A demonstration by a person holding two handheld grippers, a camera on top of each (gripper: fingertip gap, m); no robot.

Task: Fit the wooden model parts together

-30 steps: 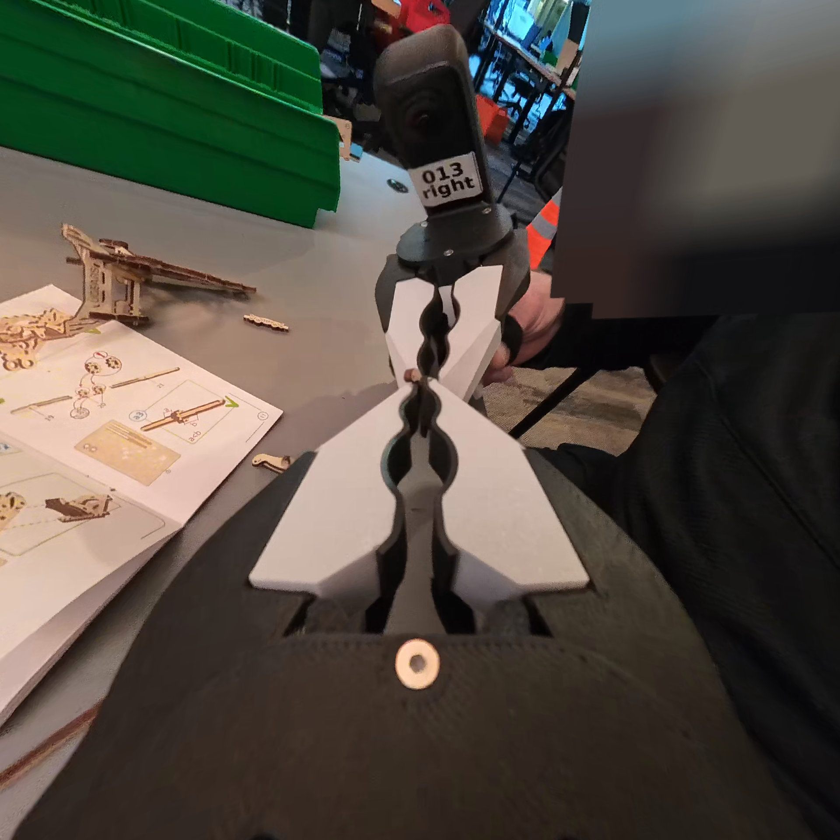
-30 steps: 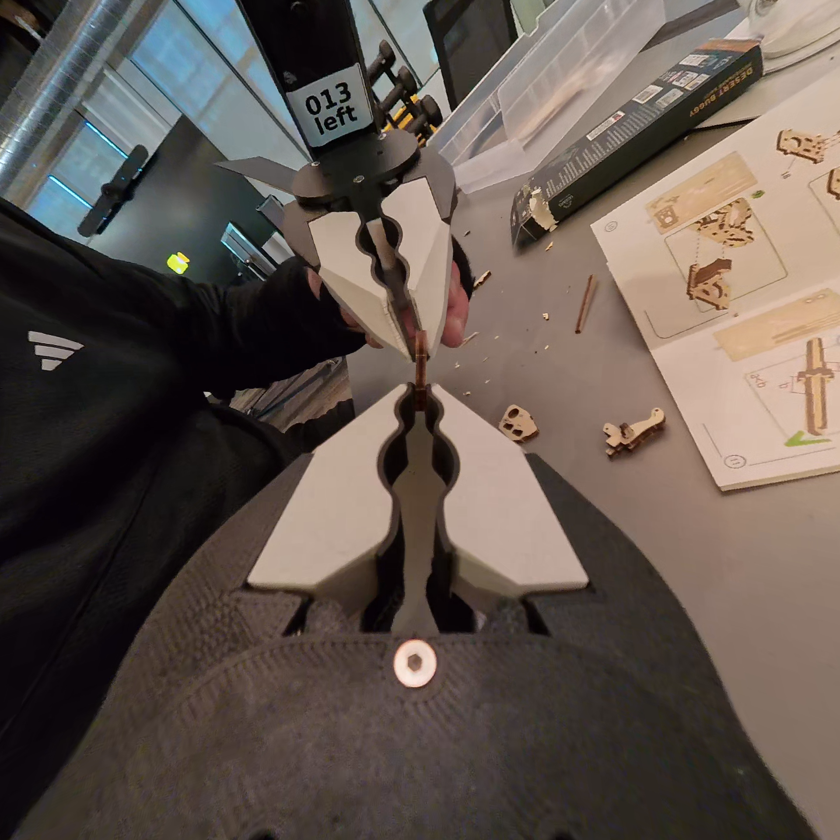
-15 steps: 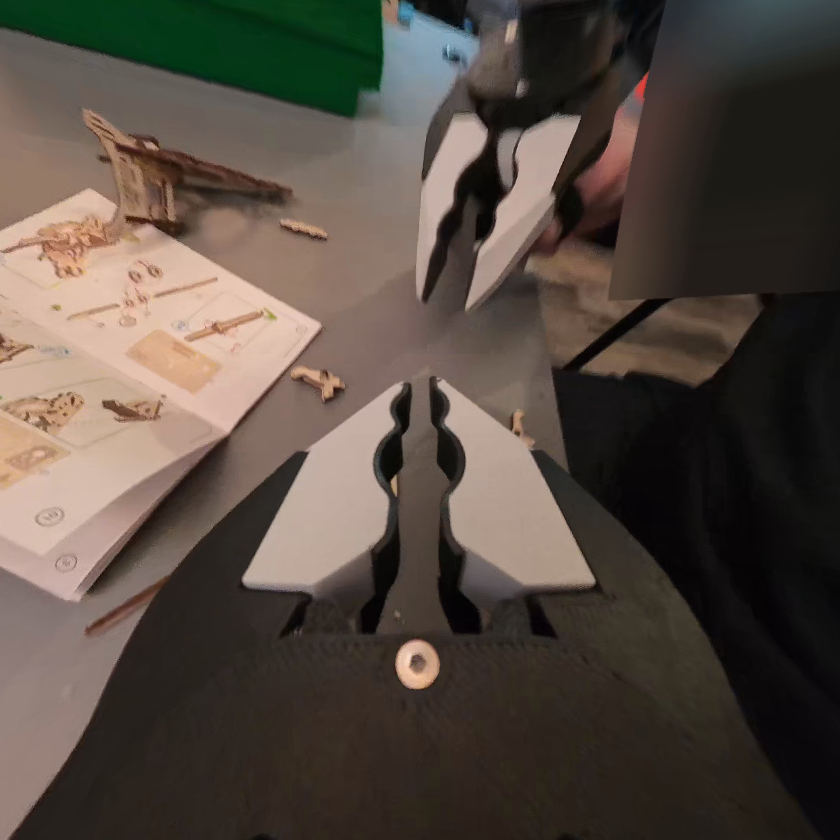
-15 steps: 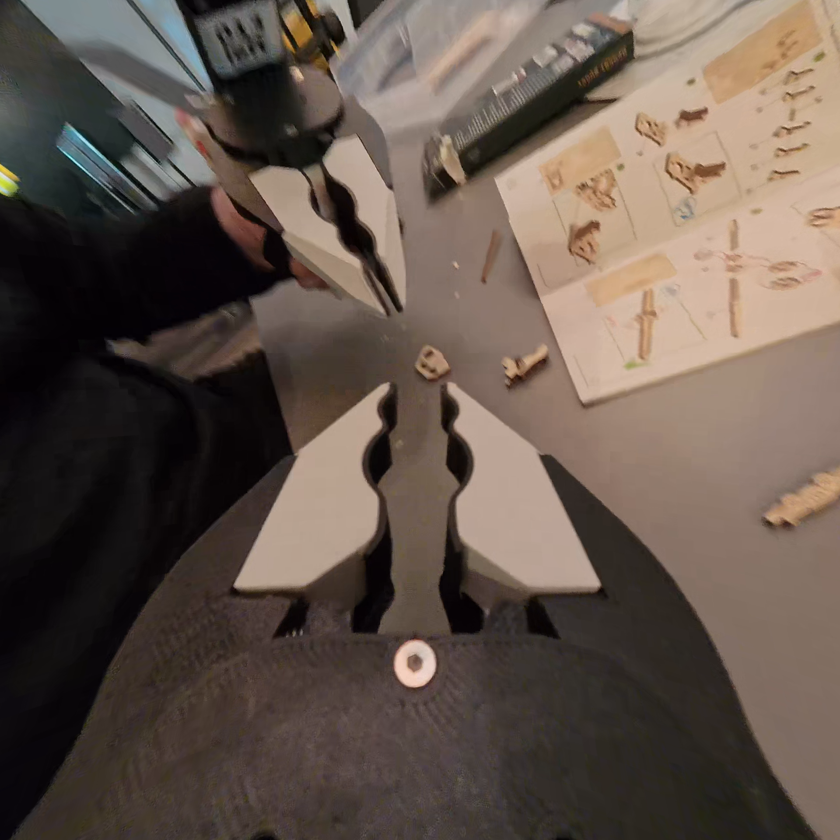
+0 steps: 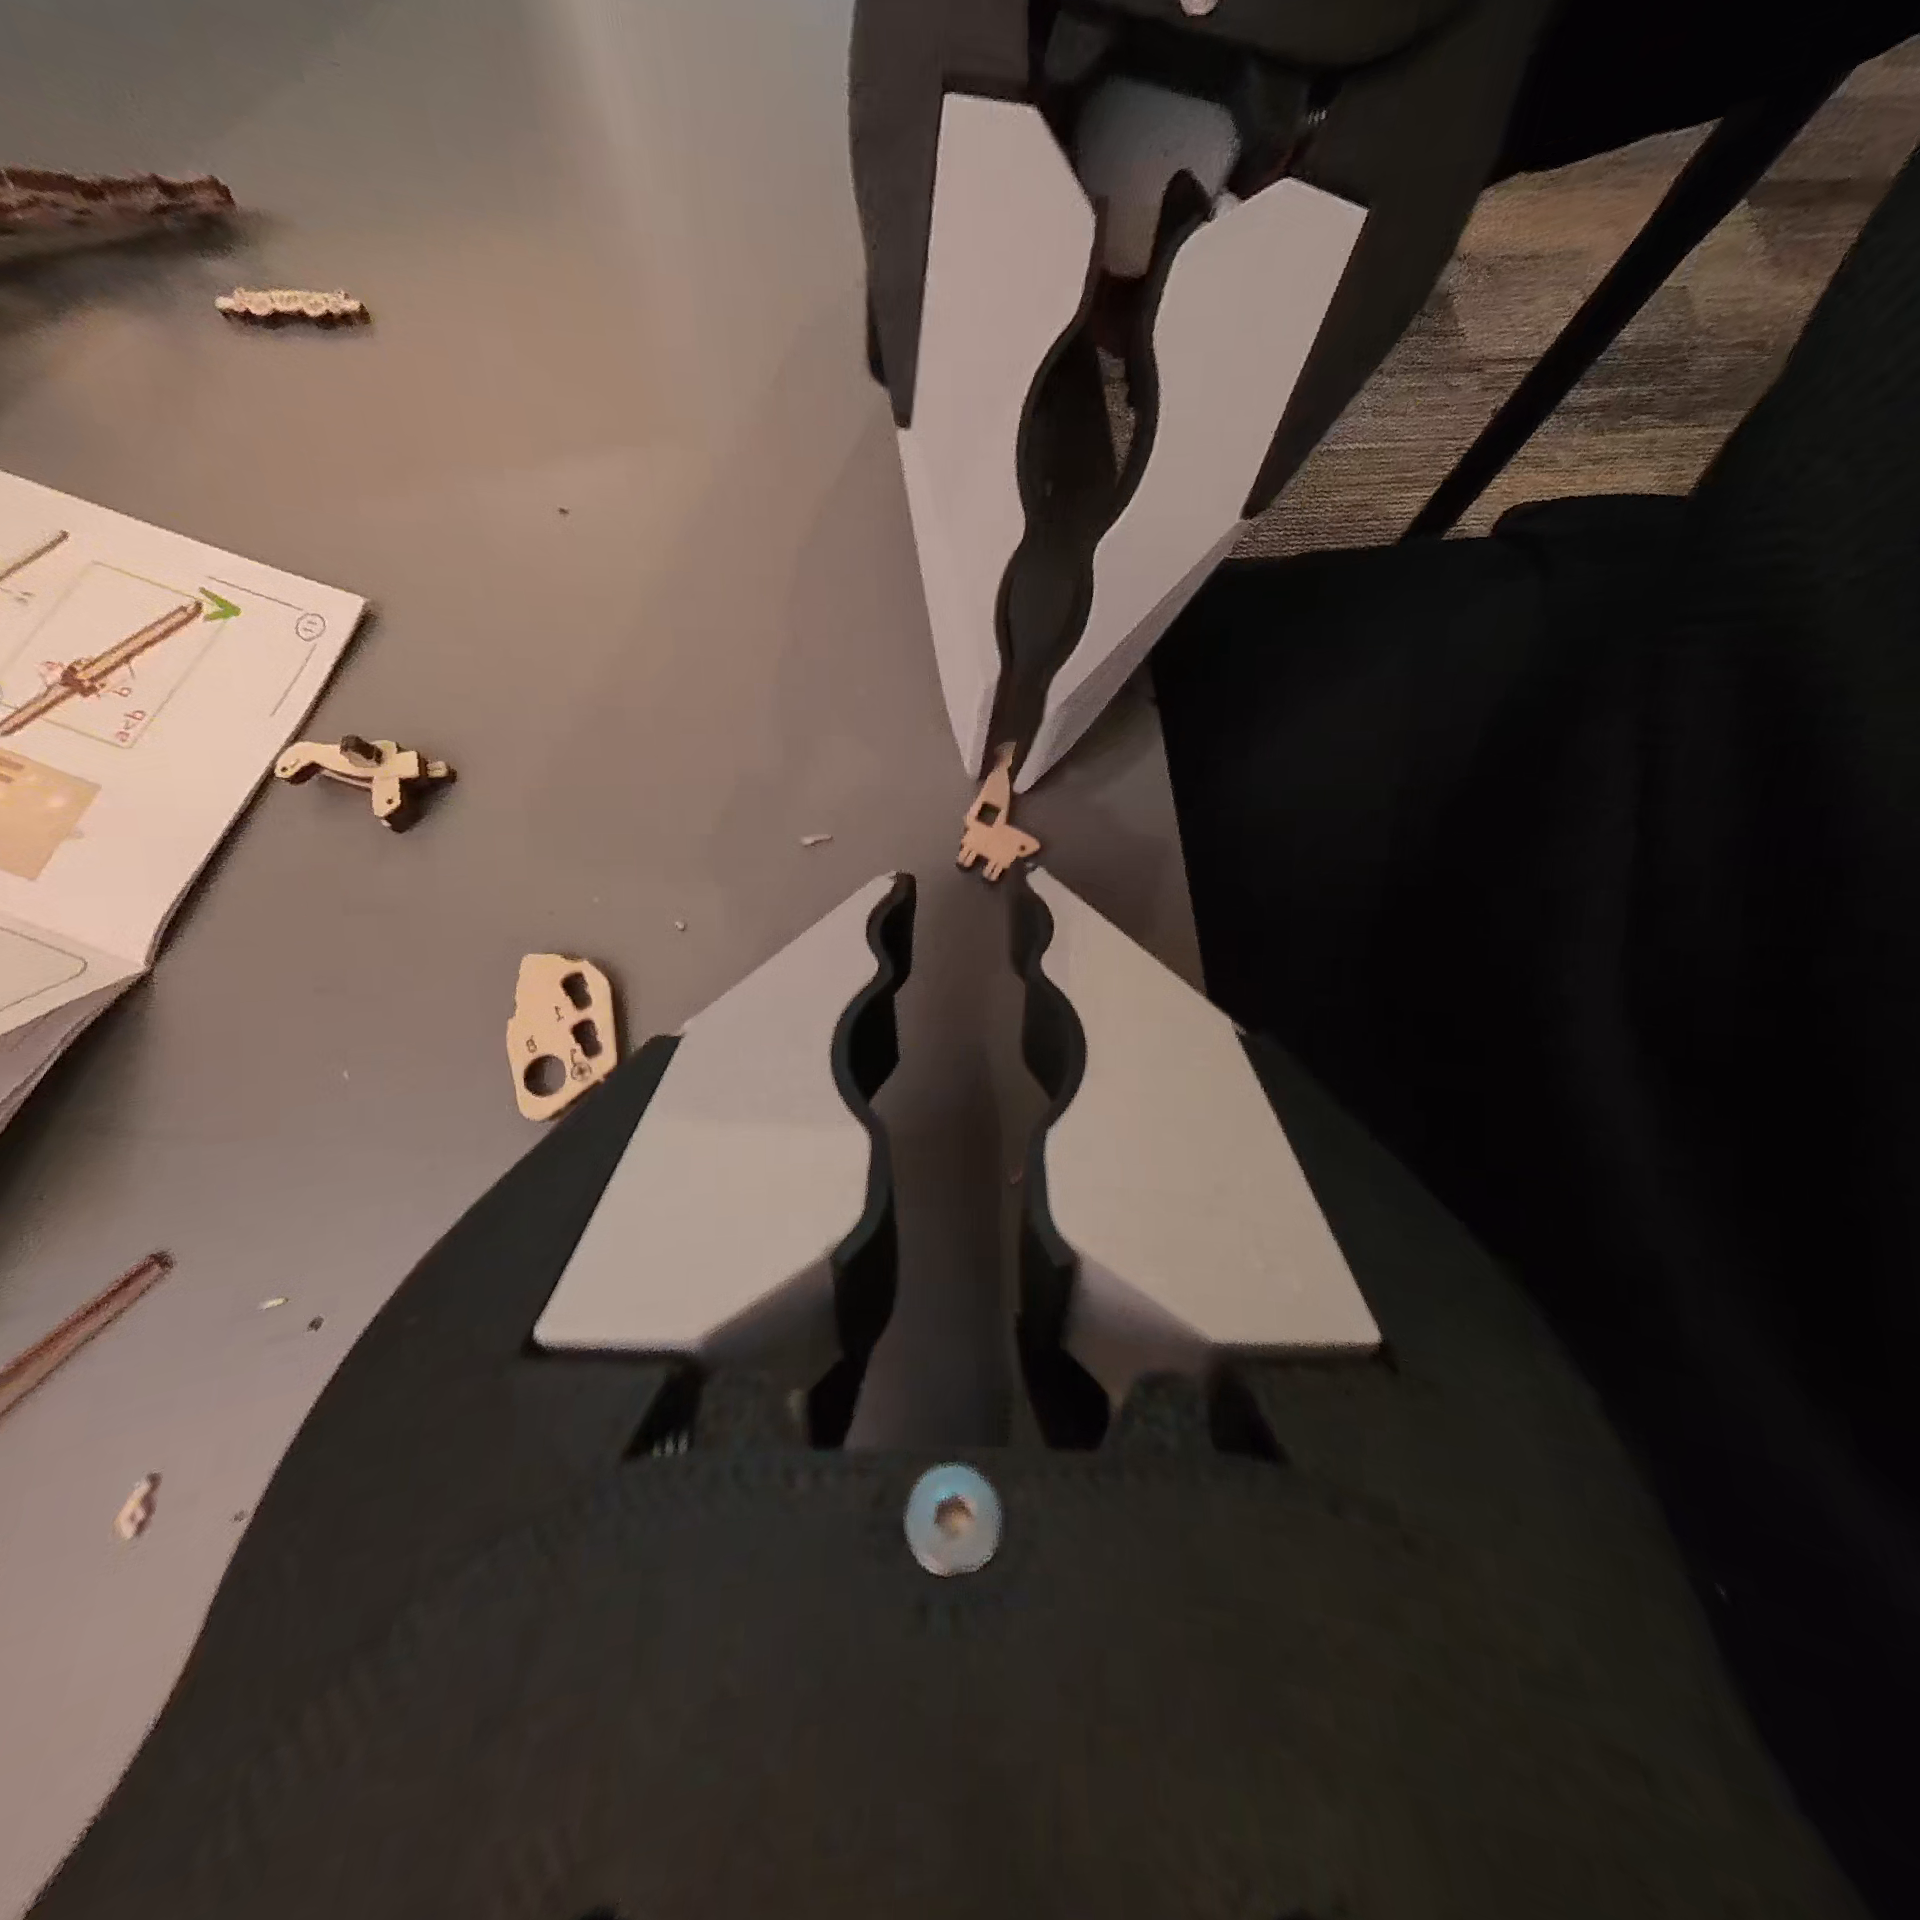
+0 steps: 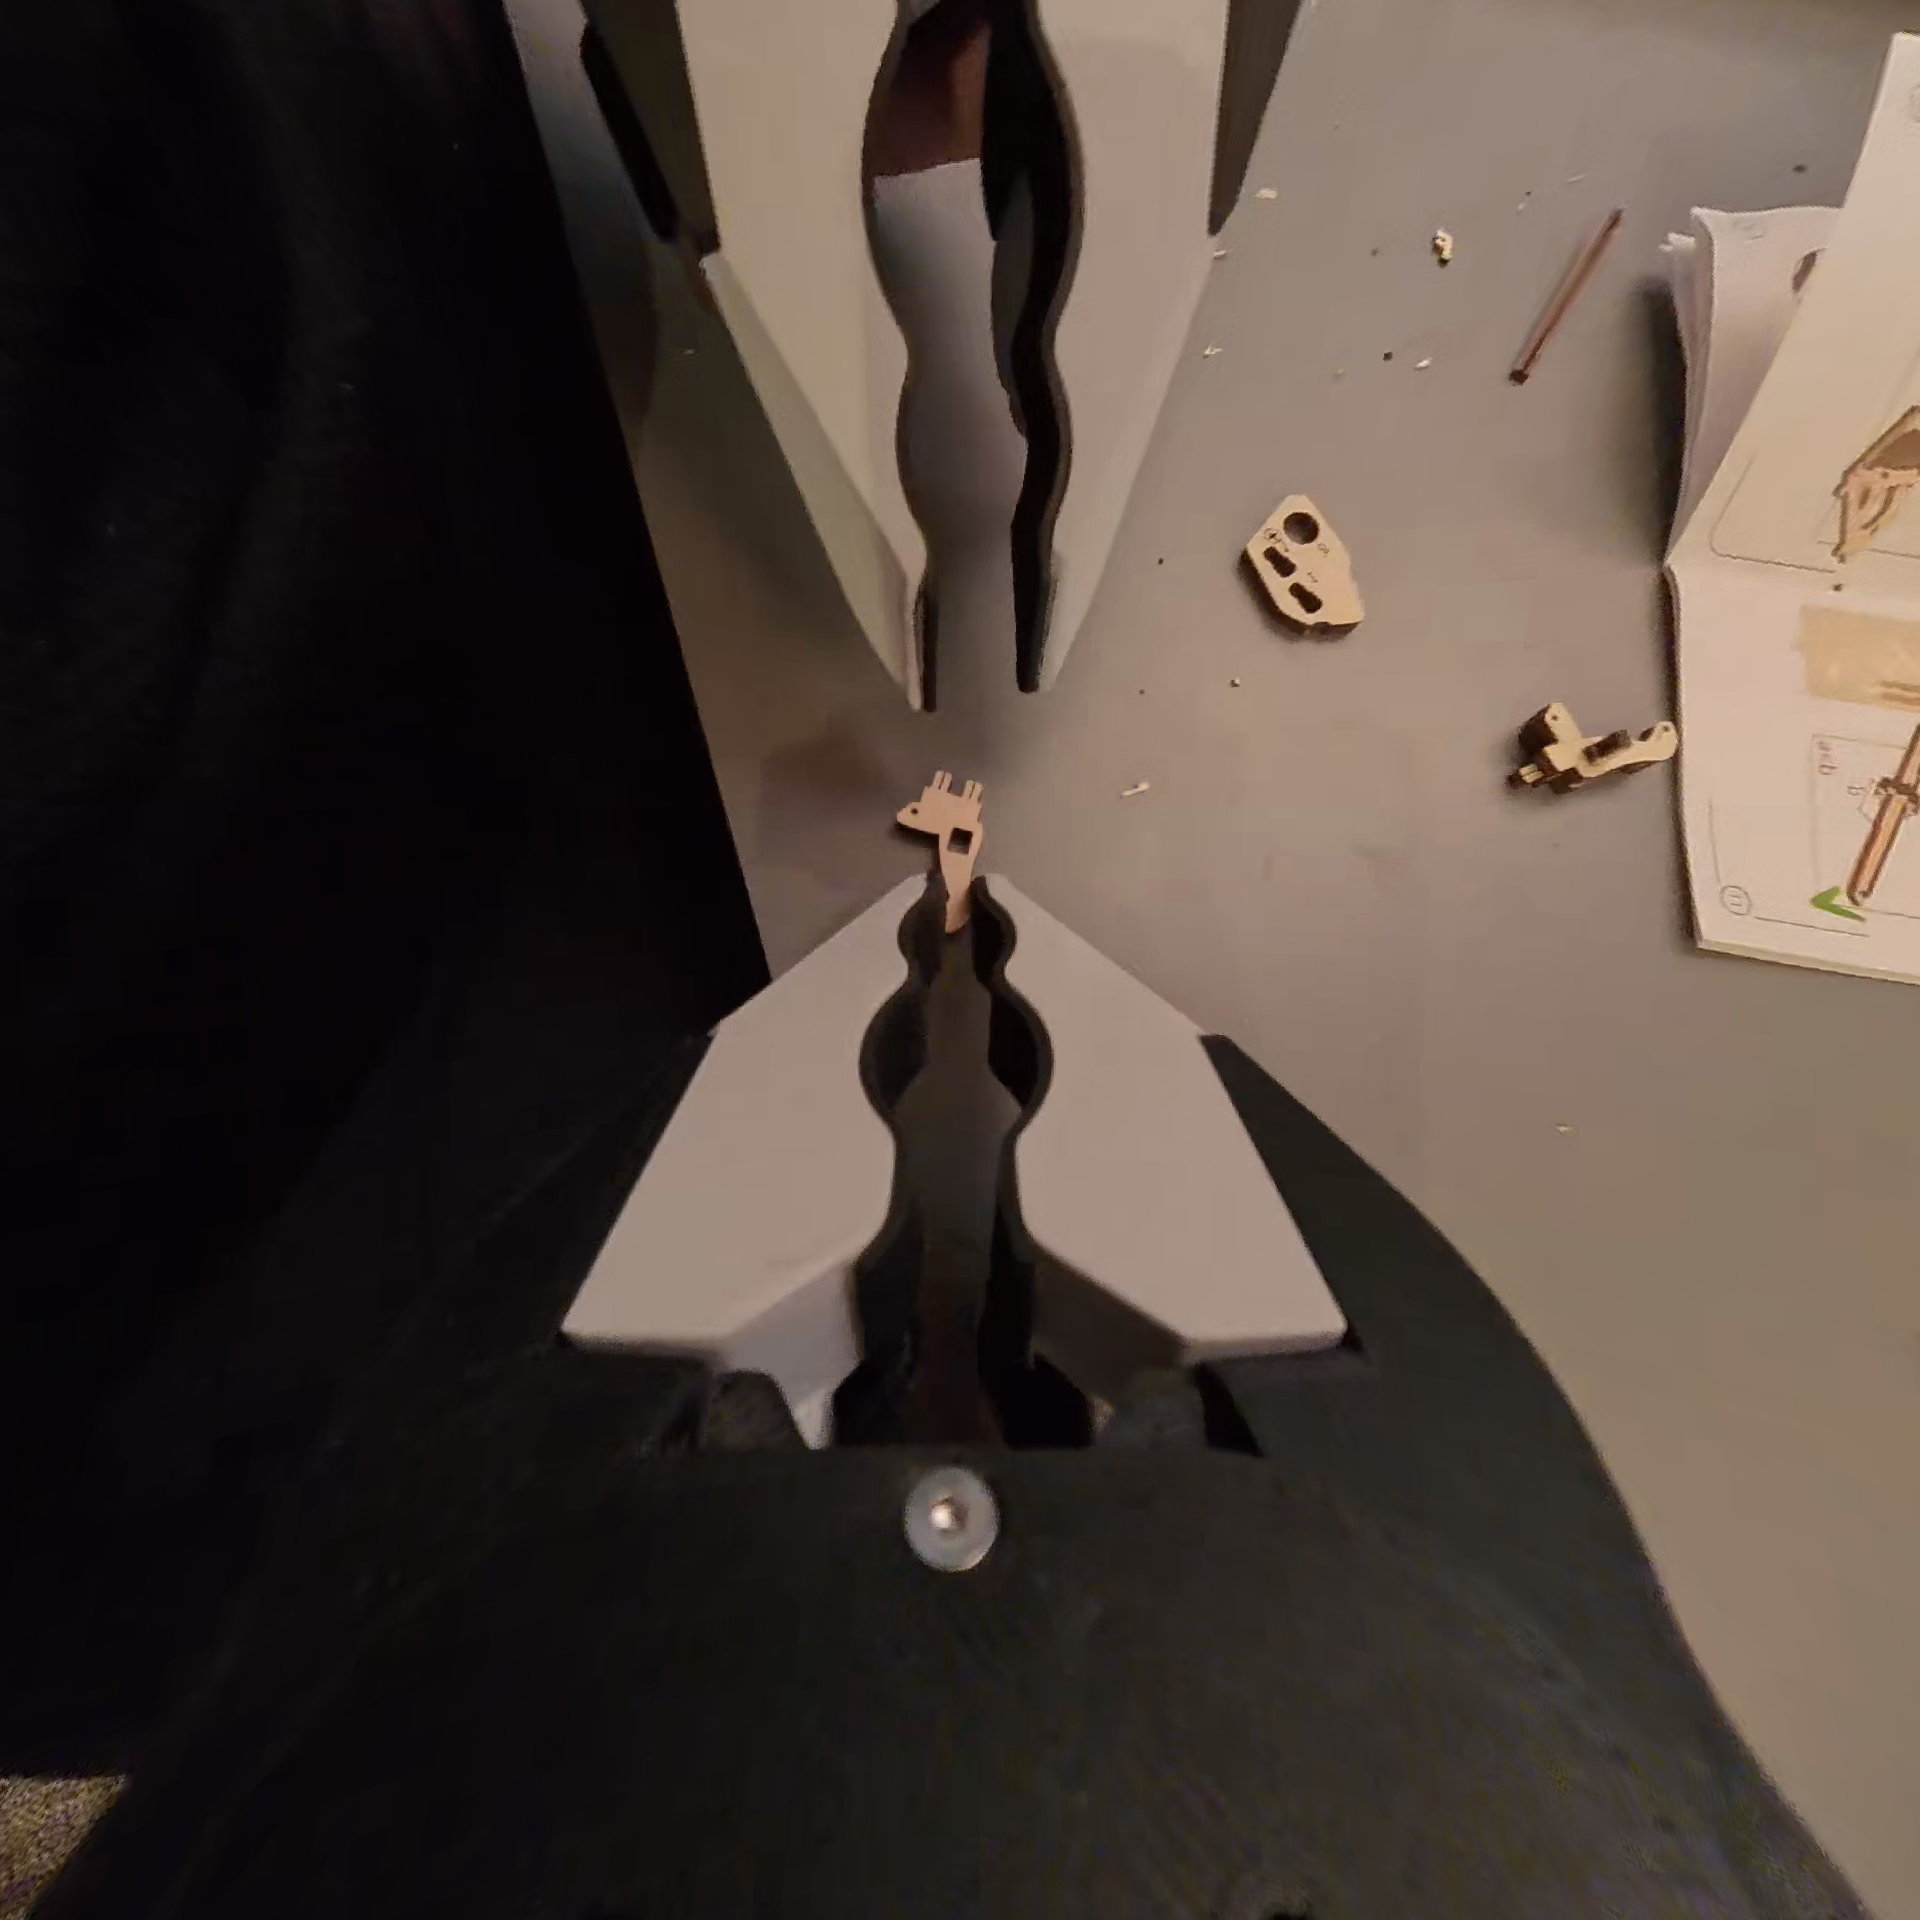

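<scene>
Two tools at table (image 5: 623, 312) edge: right tool (image 6: 951, 883) pinching wooden part (image 6: 948, 831); left tool (image 5: 961, 883) spread.

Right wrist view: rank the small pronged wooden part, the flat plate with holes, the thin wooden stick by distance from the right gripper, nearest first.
1. Small pronged wooden part: held in the jaws of the right gripper.
2. Flat plate with holes: on the table, ahead to the right.
3. Thin wooden stick: farthest, upper right beside the booklet.

The left gripper (image 5: 961, 883) is parted, empty, over the table (image 5: 623, 312). Opposite, the right gripper (image 5: 1003, 764) pinches a small wooden part (image 5: 994, 826). A slotted plate (image 5: 561, 1034) lies nearby.
</scene>
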